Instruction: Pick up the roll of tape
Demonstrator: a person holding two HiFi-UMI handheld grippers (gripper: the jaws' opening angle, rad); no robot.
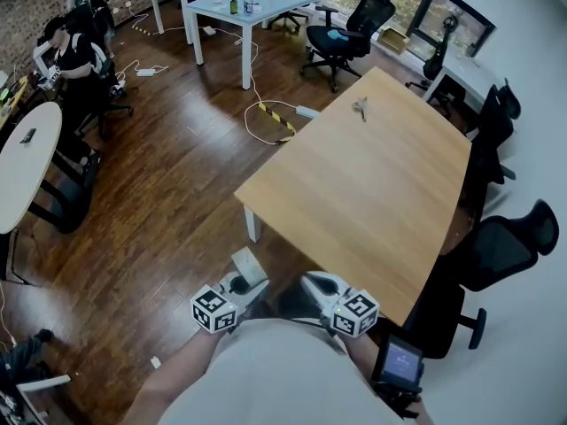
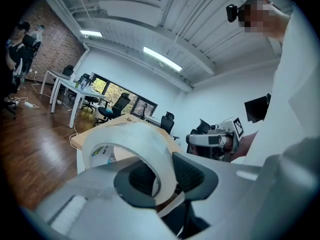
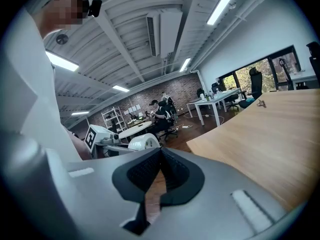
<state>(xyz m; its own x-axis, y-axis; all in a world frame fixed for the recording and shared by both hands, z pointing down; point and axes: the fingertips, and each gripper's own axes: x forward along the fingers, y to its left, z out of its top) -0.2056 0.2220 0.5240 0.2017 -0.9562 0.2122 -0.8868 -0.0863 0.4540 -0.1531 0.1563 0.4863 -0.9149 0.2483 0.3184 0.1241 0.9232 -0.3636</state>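
The tape (image 2: 131, 139) is pinched by the left gripper (image 2: 163, 180) beside the table (image 1: 372, 175). The right gripper (image 3: 159, 176) is pressed together, empty. The tape could be dropped if that pinch is eased.

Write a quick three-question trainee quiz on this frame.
1. True or false: the right gripper grips the roll of tape.
2. What lies on the wooden table? A) a small grey item B) a laptop C) a mug
3. Fill in: the roll is clamped by the ____ gripper.

Key: 1 false, it is shut and empty; 2 A; 3 left gripper.
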